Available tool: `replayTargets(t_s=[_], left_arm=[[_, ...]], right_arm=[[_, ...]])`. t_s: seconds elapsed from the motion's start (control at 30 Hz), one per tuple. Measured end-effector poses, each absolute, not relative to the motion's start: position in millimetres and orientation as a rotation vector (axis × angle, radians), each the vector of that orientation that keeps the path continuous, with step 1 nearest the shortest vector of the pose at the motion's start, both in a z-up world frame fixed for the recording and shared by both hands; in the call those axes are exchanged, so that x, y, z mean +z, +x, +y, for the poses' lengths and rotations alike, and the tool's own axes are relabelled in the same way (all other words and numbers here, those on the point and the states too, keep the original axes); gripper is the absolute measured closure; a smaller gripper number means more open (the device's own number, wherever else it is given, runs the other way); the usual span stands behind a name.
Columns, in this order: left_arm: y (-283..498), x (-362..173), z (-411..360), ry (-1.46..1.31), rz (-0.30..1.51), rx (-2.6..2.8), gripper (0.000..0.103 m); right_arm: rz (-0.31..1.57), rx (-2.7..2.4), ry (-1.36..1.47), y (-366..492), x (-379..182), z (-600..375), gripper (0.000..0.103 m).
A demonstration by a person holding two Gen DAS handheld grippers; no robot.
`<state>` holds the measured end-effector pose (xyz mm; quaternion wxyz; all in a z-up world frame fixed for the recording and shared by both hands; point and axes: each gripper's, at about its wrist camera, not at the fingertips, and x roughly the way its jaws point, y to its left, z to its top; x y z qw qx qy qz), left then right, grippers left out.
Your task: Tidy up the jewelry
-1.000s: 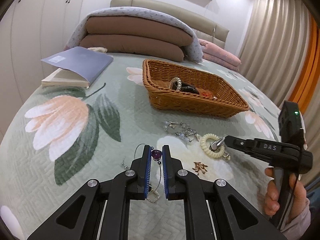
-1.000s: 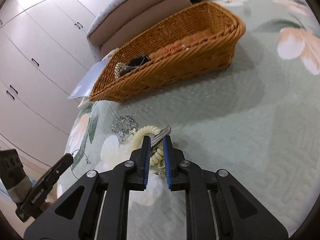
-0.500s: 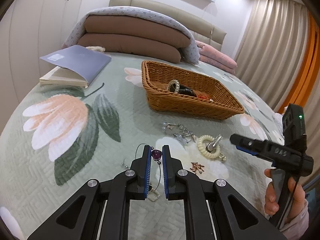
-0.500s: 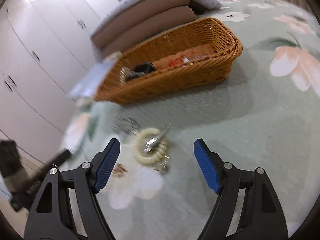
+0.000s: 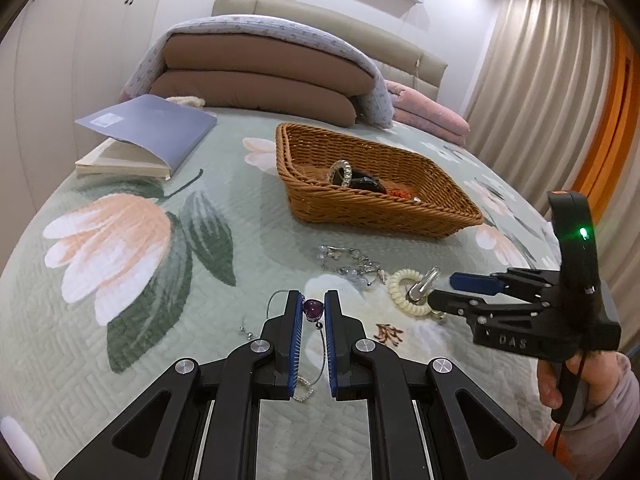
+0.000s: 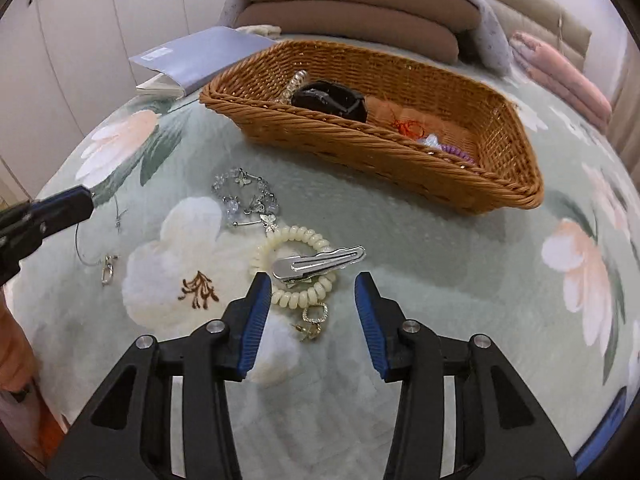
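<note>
Left gripper [image 5: 313, 306], jaws narrowed around a purple heart-shaped pendant [image 5: 313, 309] on a thin silver wire necklace [image 5: 320, 354]; the pendant sits between the blue pads, apparently pinched. Right gripper [image 6: 308, 280], jaws spread wide and holding nothing, poised just above a cream coiled spiral hair tie [image 6: 294, 266] with a silver metal hair clip [image 6: 320, 263] lying across it. Beside the tie, toward the basket, a silver butterfly-charm bracelet with clear beads [image 6: 246, 196]; on its near side, a small gold earring [image 6: 312, 322]. All rest on the green floral quilted bed [image 6: 440, 248]. Behind, a woven wicker basket [image 6: 400, 160] contains a black bracelet [image 6: 330, 100], a beaded ring, red and purple pieces.
</note>
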<state>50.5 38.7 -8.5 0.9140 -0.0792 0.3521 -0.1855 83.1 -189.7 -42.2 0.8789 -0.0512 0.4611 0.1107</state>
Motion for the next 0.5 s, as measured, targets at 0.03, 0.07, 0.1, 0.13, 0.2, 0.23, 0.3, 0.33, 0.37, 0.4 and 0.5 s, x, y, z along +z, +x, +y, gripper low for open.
replayTargets(t_s=[0.03, 0.07, 0.1, 0.13, 0.2, 0.23, 0.3, 0.33, 0.37, 0.4, 0.5], left_arm=[[51, -8, 39, -0.165, 0.725, -0.382, 0.092], [51, -9, 39, -0.167, 0.726, -0.382, 0.092], [51, -9, 40, -0.169, 0.728, -0.382, 0.092], [52, -9, 40, -0.169, 0.729, -0.382, 0.092], [52, -10, 40, -0.169, 0.732, -0.382, 0.092], [53, -10, 40, -0.169, 0.733, -0.383, 0.092], [52, -10, 41, -0.170, 0.730, -0.383, 0.092], [53, -10, 41, -0.171, 0.730, -0.384, 0.092], [53, -10, 42, -0.173, 0.728, -0.384, 0.092], [53, -9, 42, -0.175, 0.727, -0.384, 0.092], [54, -10, 44, -0.184, 0.729, -0.385, 0.092]], right_arm=[[0.969, 0.250, -0.057, 86, -42, -192, 0.073], [0.970, 0.272, 0.010, 87, -42, -196, 0.074], [0.970, 0.280, 0.060, 87, -42, -199, 0.074], [0.973, 0.287, 0.108, 88, -44, -201, 0.074], [0.991, 0.297, 0.196, 90, -49, -202, 0.074], [1.008, 0.273, 0.223, 93, -54, -202, 0.074], [1.023, 0.240, 0.283, 100, -60, -201, 0.074], [1.023, 0.230, 0.323, 104, -60, -202, 0.074], [1.029, 0.209, 0.344, 106, -61, -202, 0.074], [1.035, 0.195, 0.358, 110, -63, -202, 0.074], [1.055, 0.135, 0.377, 118, -70, -198, 0.076]])
